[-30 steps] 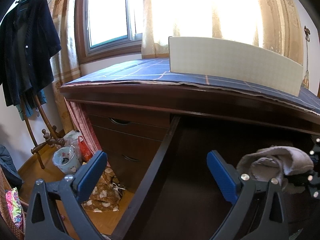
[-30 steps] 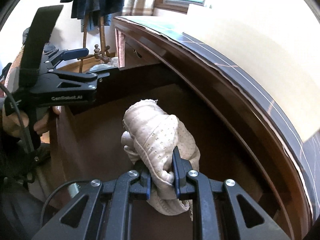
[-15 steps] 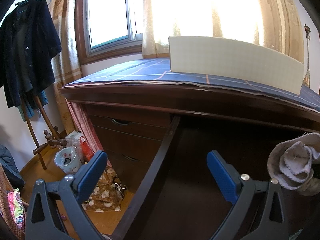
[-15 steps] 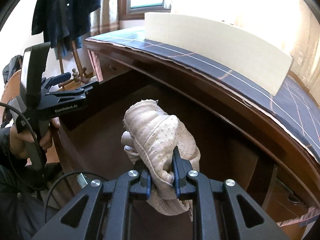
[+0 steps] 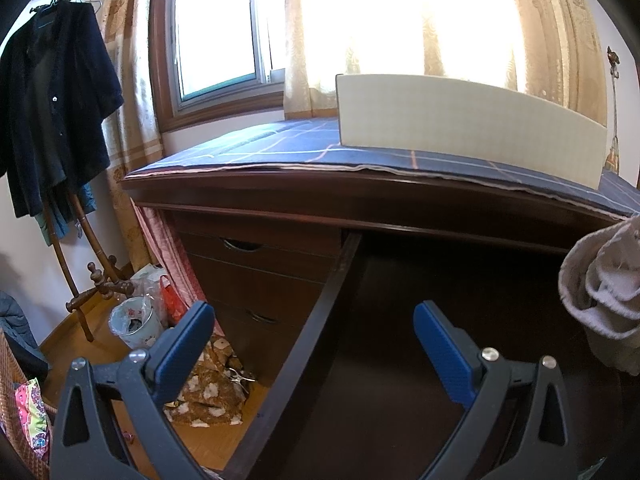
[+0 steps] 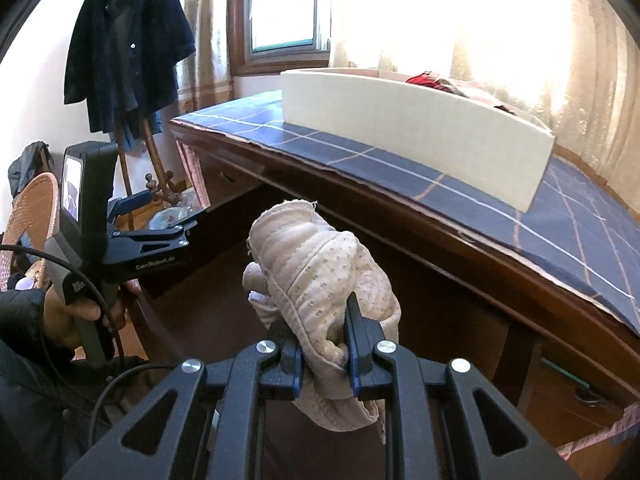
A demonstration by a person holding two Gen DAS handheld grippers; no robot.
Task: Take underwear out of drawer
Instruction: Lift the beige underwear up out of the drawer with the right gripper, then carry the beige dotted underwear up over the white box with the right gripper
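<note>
My right gripper (image 6: 322, 322) is shut on a bundle of beige patterned underwear (image 6: 316, 264) and holds it up above the open dark wooden drawer (image 6: 224, 304). The underwear also shows at the right edge of the left wrist view (image 5: 604, 292). My left gripper (image 5: 312, 336) is open and empty, with its blue pads astride the drawer's left side wall (image 5: 316, 320). In the right wrist view the left gripper (image 6: 132, 216) sits at the drawer's left side, held by a hand.
A white box (image 6: 416, 128) stands on the blue checked cloth (image 6: 568, 220) on the desk top. Closed drawers (image 5: 256, 276) lie to the left. A coat rack with a dark jacket (image 5: 52, 120), a bin (image 5: 132, 320) and bags sit on the floor at the left.
My right gripper has lifted the underwear up out of the drawer, towards desk-top height. In the left wrist view the bundle has moved up and to the right edge. The left gripper has stayed put.
</note>
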